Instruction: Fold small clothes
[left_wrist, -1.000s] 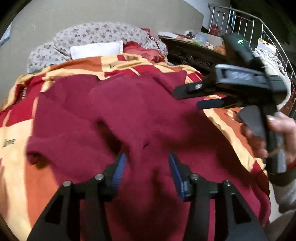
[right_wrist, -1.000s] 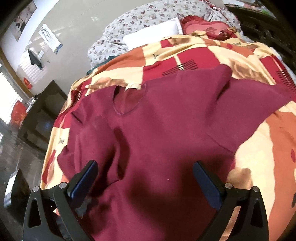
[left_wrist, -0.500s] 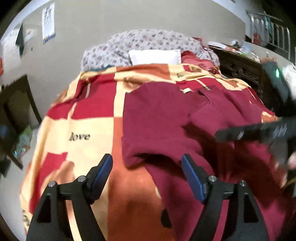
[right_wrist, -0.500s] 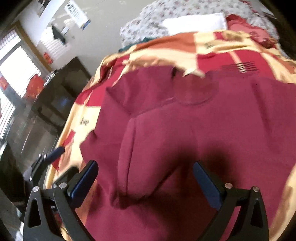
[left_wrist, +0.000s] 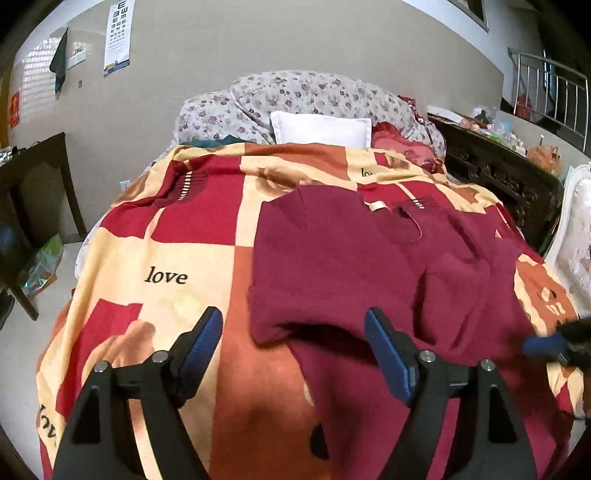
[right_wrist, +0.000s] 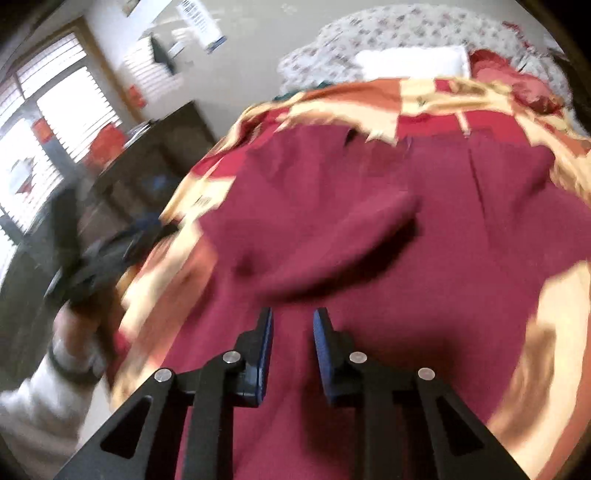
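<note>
Compared with a second ago, the left gripper no longer pinches the maroon sweater: its jaws have just been opening and now stand wide, with a folded edge of the garment lying between them, untouched. The right gripper, wide a moment ago, has just been closing to a narrow gap; maroon cloth lies under the gap, but the blur makes it hard to tell whether the pads grip it.

The one sweater lies on the right half of a bed covered by a checked red, orange and cream blanket printed with "love". At the head rest a floral quilt, one white pillow and a red cushion. A dark carved cabinet stands to the right, and an eye chart hangs on the wall.
</note>
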